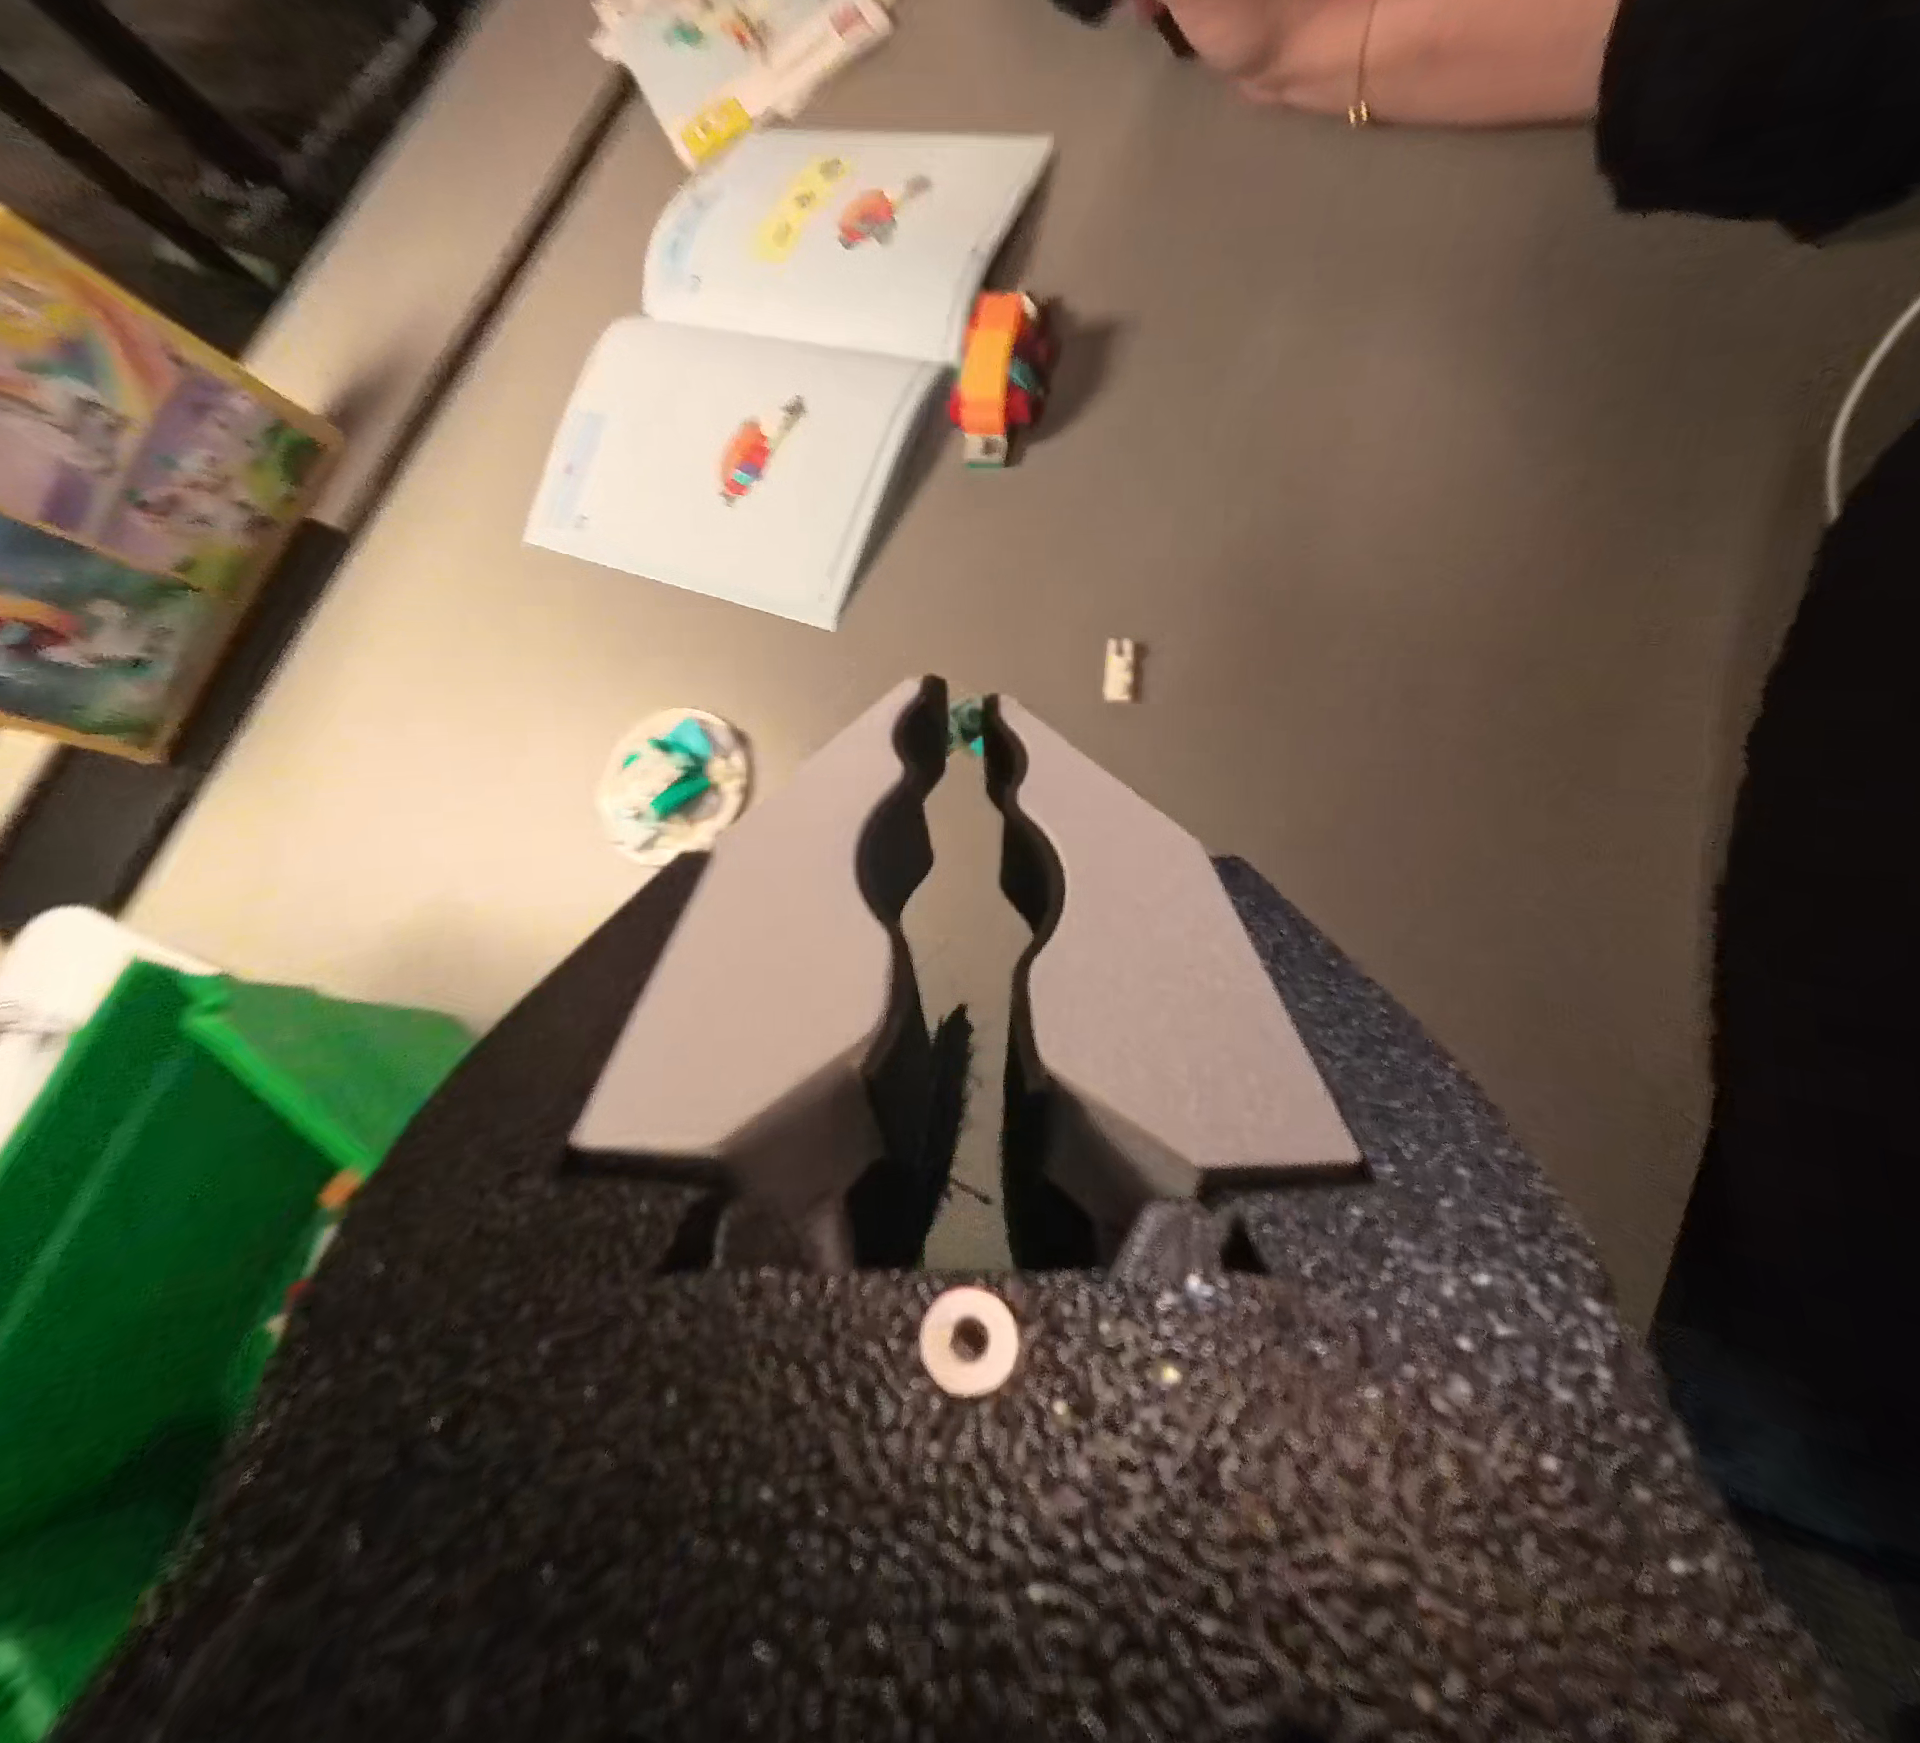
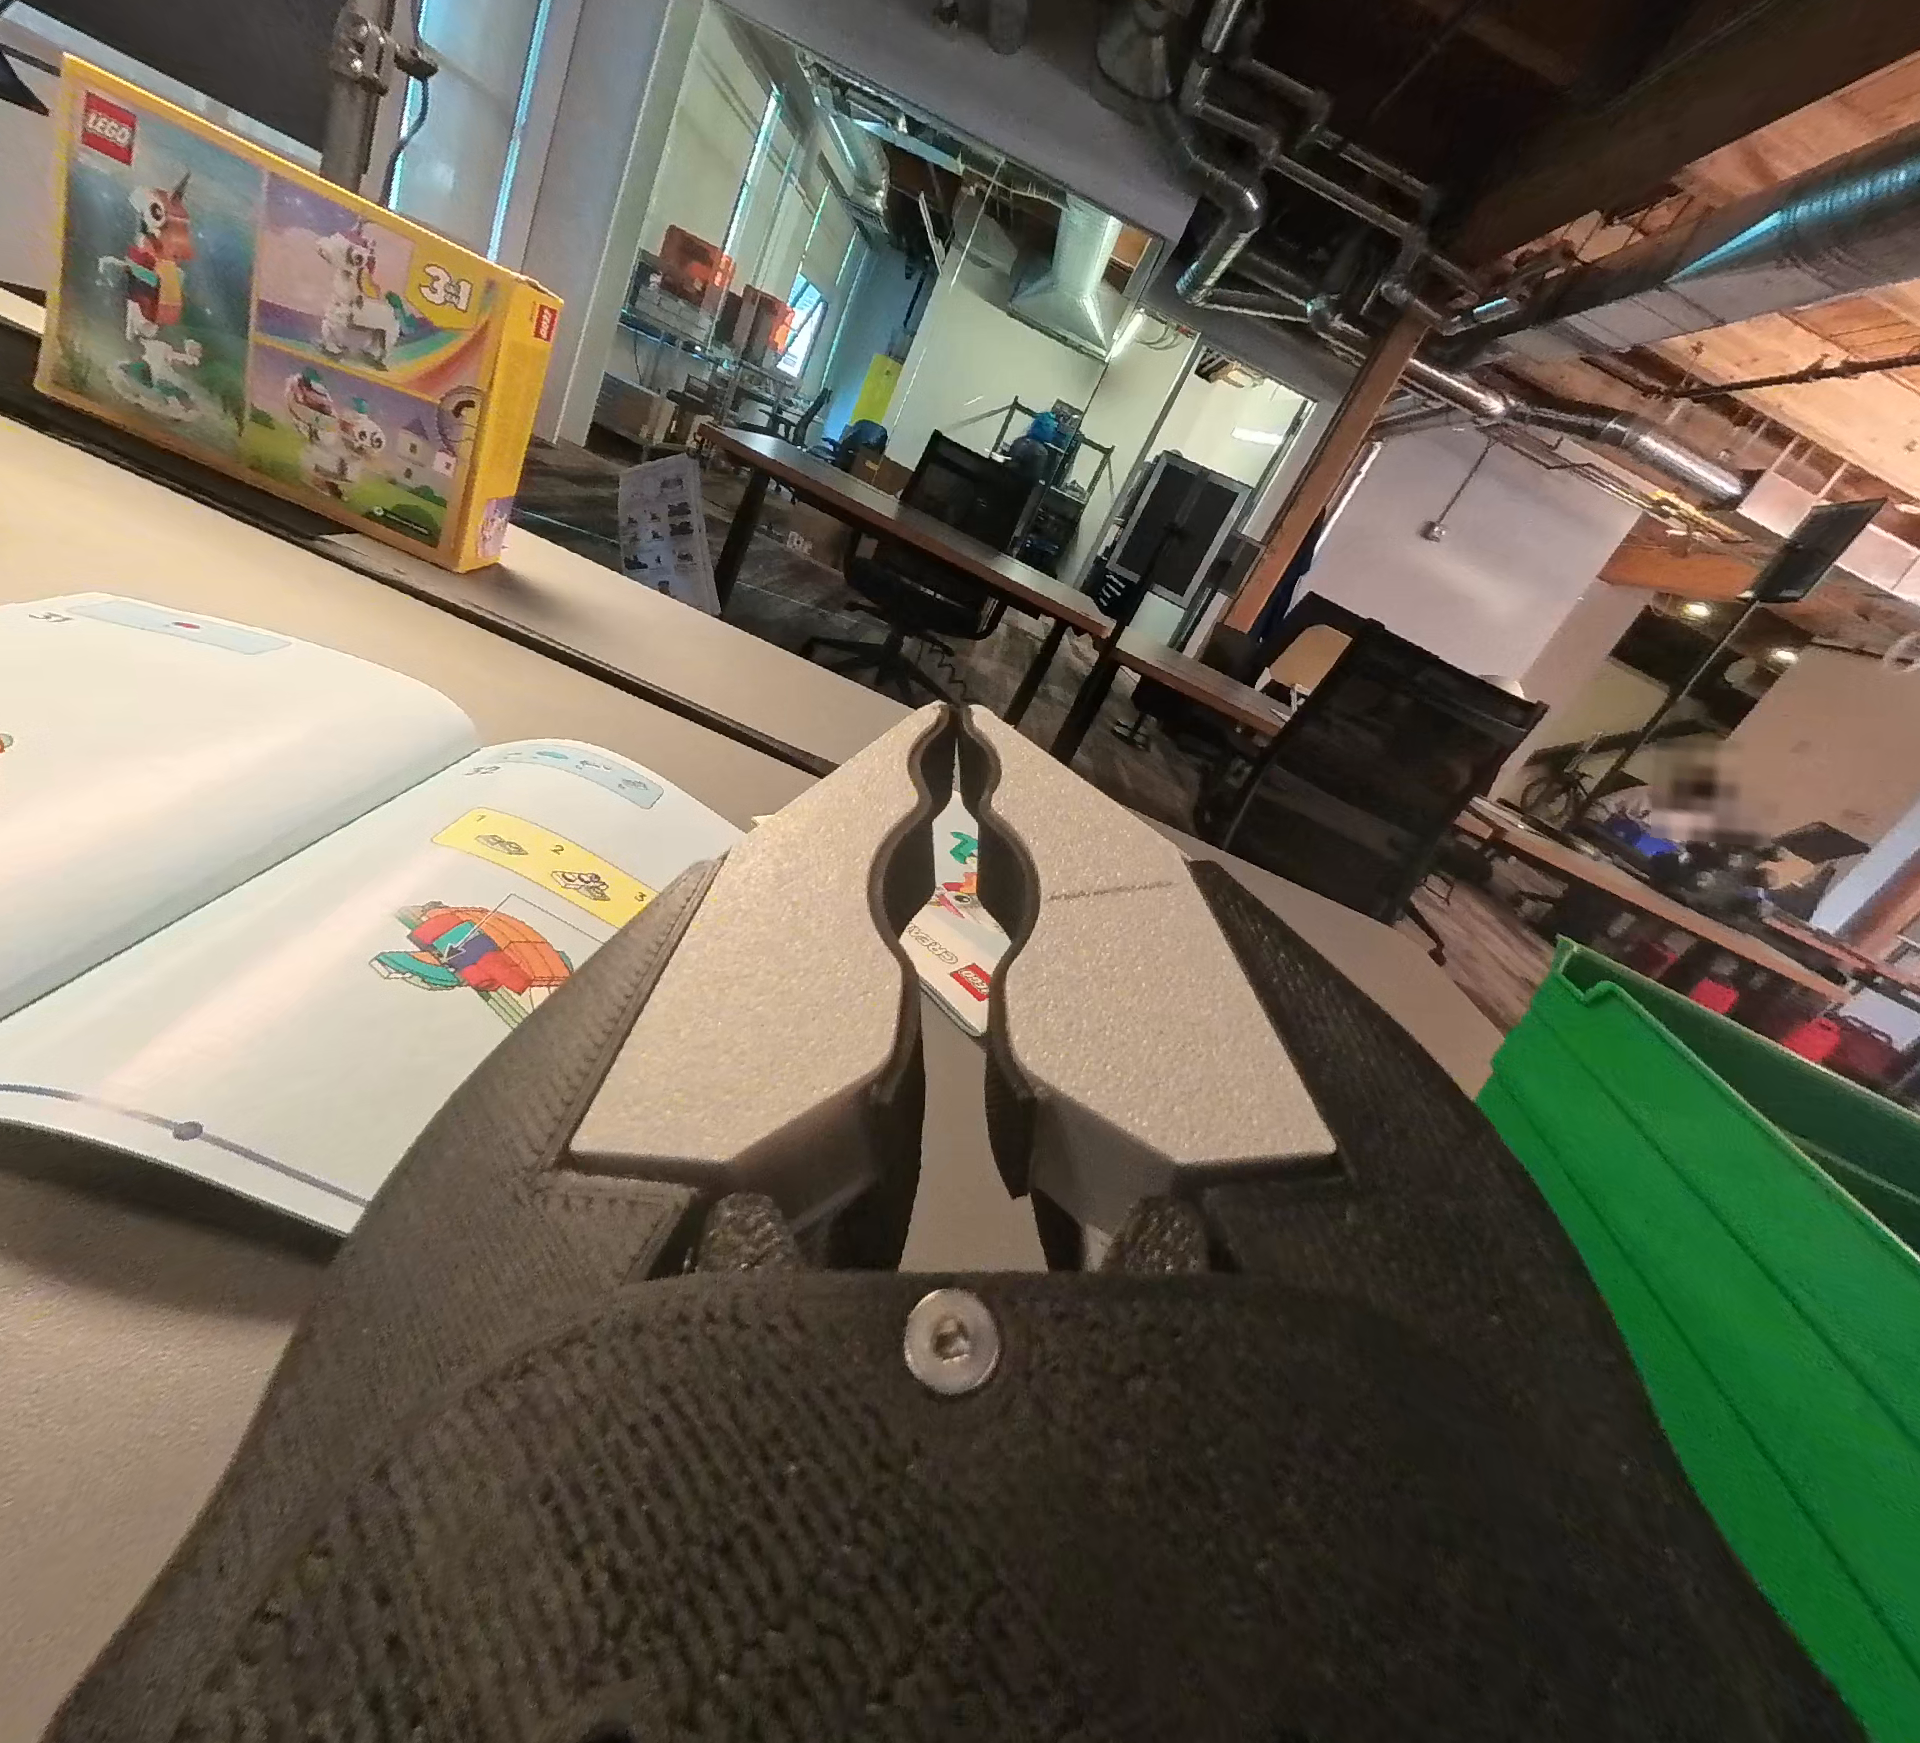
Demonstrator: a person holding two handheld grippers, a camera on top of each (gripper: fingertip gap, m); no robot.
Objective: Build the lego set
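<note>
Left gripper (image 1: 961,706) fingers are pinching a small teal lego piece (image 1: 967,723) at their tips, nearly closed; right gripper (image 2: 958,737) fingers are sitting closed, empty; the orange-and-red partly built lego model (image 1: 1000,374) is resting on the grey table (image 1: 1351,550) beside the open pale-blue instruction booklet (image 1: 769,405); a small white brick (image 1: 1120,672) is lying nearby.

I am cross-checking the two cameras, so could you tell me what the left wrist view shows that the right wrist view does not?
Only the left wrist view shows the partly built orange model, a small tan piece, a round dish of teal pieces and the teal piece pinched by the left gripper. Only the right wrist view shows the right gripper closed up close, and the workshop behind. Both show the open instruction booklet, the set's box and the green bin.
</note>
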